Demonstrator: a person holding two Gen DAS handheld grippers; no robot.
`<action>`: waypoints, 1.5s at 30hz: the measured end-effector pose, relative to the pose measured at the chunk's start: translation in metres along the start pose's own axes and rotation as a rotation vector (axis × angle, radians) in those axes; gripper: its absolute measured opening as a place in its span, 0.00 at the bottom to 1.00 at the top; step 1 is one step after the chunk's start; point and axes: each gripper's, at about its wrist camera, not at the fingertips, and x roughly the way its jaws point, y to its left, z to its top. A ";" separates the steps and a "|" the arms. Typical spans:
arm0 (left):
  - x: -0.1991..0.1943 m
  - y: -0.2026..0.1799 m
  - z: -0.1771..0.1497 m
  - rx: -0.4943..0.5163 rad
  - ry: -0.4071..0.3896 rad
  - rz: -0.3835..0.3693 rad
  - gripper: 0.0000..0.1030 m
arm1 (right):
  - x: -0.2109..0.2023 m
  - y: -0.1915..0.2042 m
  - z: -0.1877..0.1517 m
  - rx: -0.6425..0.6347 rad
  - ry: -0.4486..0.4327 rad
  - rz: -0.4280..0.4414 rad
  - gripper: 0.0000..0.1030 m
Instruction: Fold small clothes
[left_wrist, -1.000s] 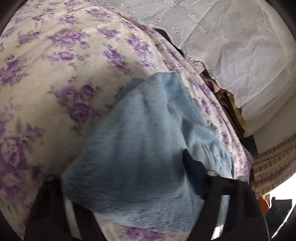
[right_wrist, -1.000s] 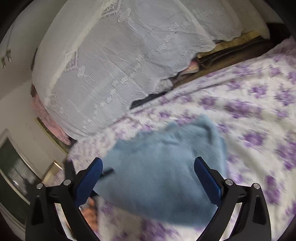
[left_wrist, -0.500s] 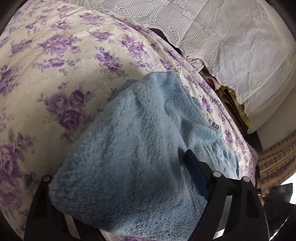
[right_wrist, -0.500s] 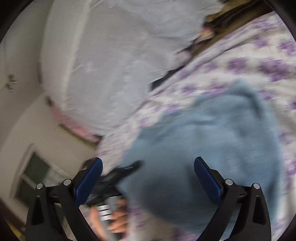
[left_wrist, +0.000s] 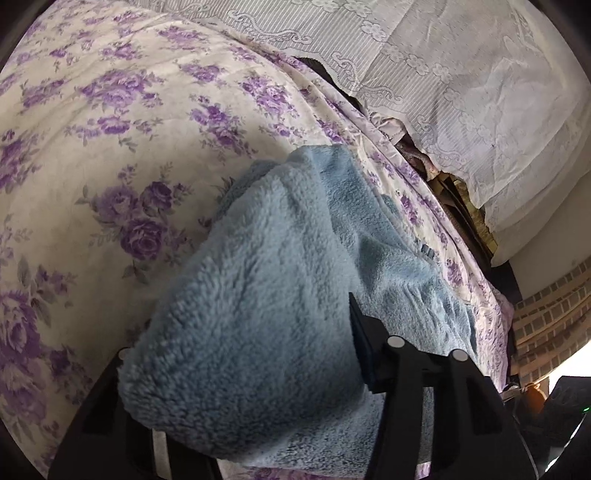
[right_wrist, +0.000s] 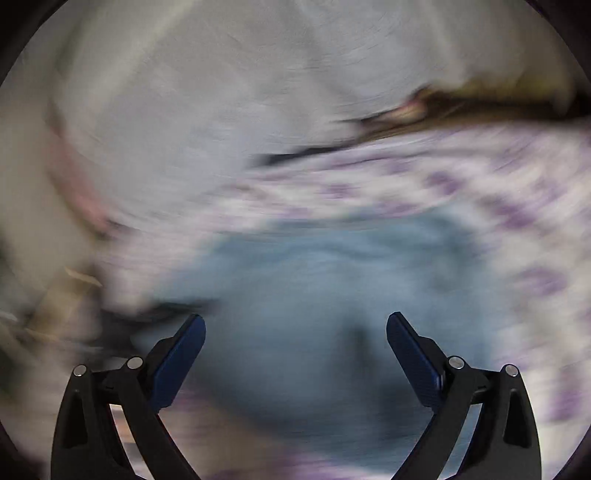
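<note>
A fluffy light blue garment (left_wrist: 280, 280) lies on a bedspread with purple flowers (left_wrist: 110, 147). My left gripper (left_wrist: 240, 354) has a thick fold of the garment bunched between its fingers; the fold hides the left finger, and the right finger (left_wrist: 364, 347) presses against the cloth. In the blurred right wrist view the garment (right_wrist: 325, 288) lies ahead of and under my right gripper (right_wrist: 295, 332), whose fingers stand wide apart and hold nothing.
A white lace-covered pile (left_wrist: 461, 85) stands along the far side of the bed, with dark folded items (left_wrist: 454, 199) under it. A brick-pattern wall (left_wrist: 554, 314) is at the right. The right wrist view is heavily motion-blurred.
The fold in my left gripper has risen and come closer to the camera. My right gripper stays open while its view swings and blurs, with the garment now lower and nearer.
</note>
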 end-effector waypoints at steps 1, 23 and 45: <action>0.001 0.001 0.000 -0.008 0.002 -0.003 0.54 | 0.014 0.001 -0.005 -0.068 0.050 -0.104 0.97; -0.025 -0.039 -0.005 0.179 -0.079 0.104 0.30 | 0.002 -0.012 0.009 -0.052 0.038 -0.039 0.97; -0.049 -0.159 -0.033 0.526 -0.184 0.227 0.29 | 0.037 -0.084 0.033 0.539 0.207 0.655 0.97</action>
